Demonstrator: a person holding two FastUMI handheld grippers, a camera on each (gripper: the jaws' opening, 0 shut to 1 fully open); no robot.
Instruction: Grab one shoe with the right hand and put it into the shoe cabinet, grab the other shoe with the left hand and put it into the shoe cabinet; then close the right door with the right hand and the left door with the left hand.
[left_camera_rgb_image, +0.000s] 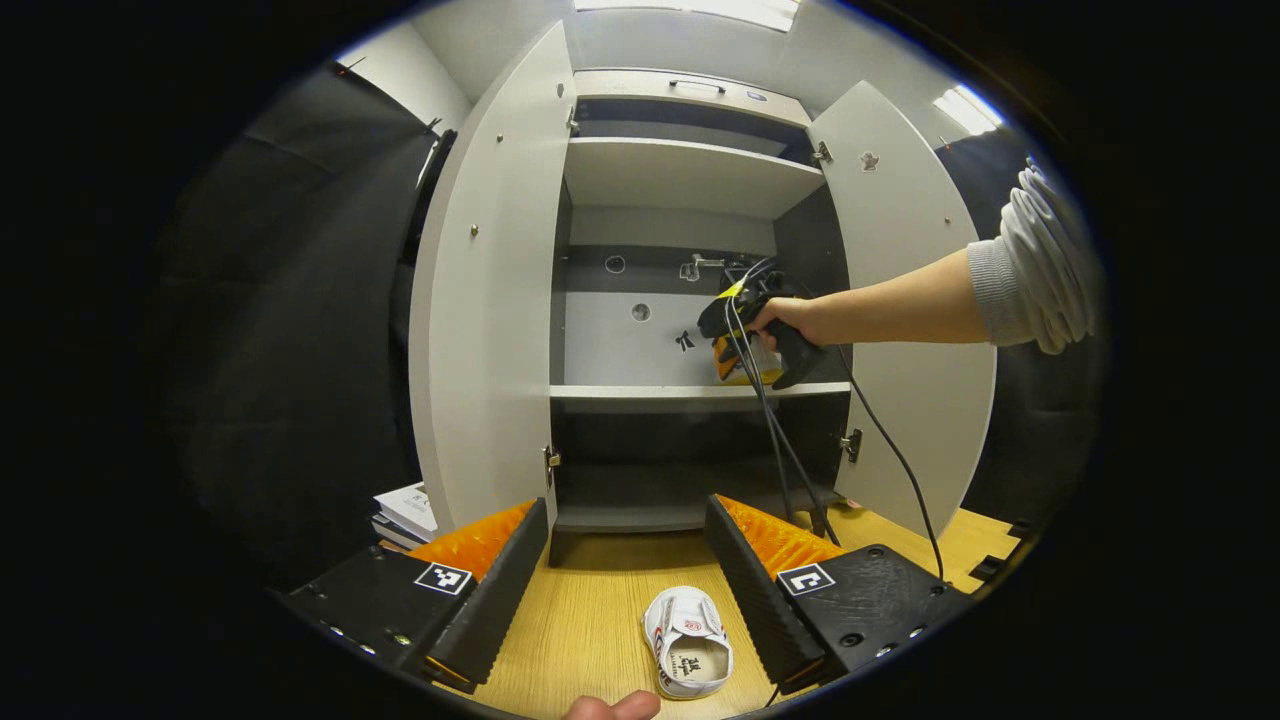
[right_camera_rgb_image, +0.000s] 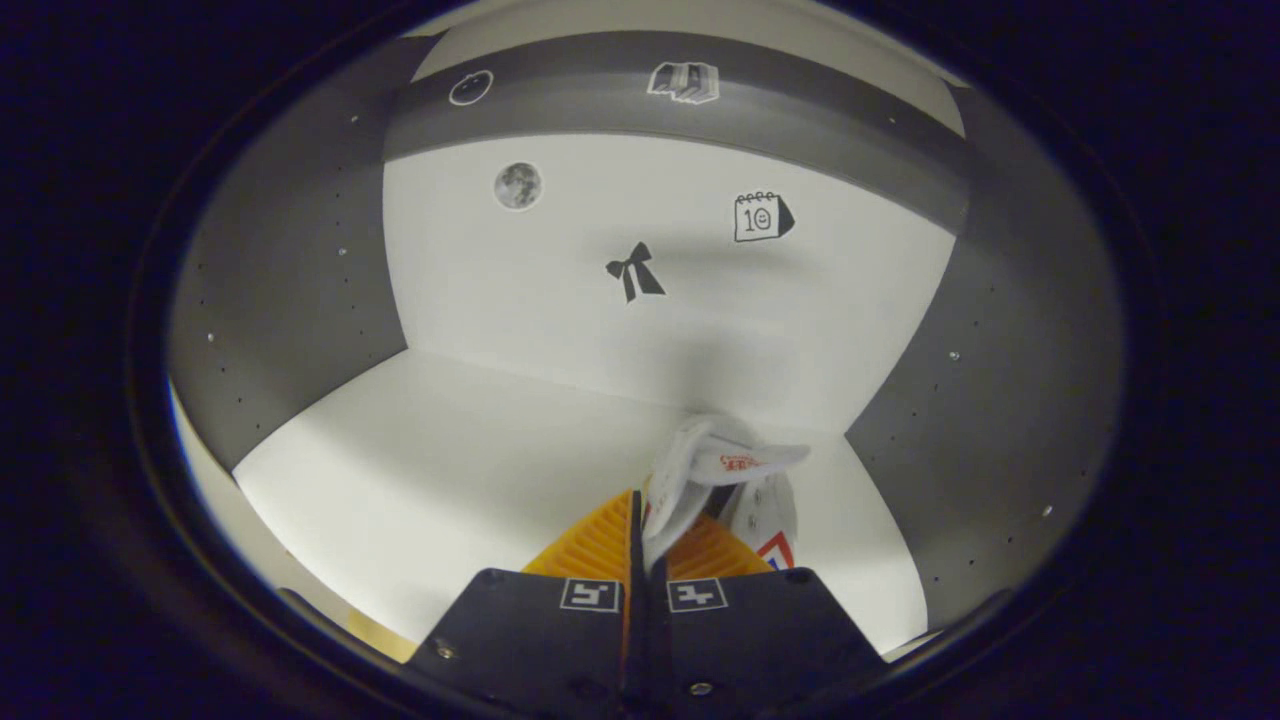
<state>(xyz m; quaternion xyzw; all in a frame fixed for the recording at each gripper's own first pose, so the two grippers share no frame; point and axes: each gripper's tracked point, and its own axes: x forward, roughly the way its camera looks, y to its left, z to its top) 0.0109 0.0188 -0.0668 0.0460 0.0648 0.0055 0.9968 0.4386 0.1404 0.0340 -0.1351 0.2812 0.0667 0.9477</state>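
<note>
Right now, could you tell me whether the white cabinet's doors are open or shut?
Open: the left door and right door both swing outward, exposing the shelves.

You face a booth hung with black cloth (left_camera_rgb_image: 300, 330) on both sides, under bright ceiling light panels (left_camera_rgb_image: 965, 108). A pale wooden tabletop (left_camera_rgb_image: 590, 620) runs below, and a stack of books (left_camera_rgb_image: 405, 512) sits at its left.

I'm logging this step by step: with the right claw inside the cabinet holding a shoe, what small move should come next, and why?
Probably open the right claw and let go. It is shut on the shoe, which appears to sit on the middle shelf near the back right corner. The second shoe waits on the table by the open left claw.
</note>
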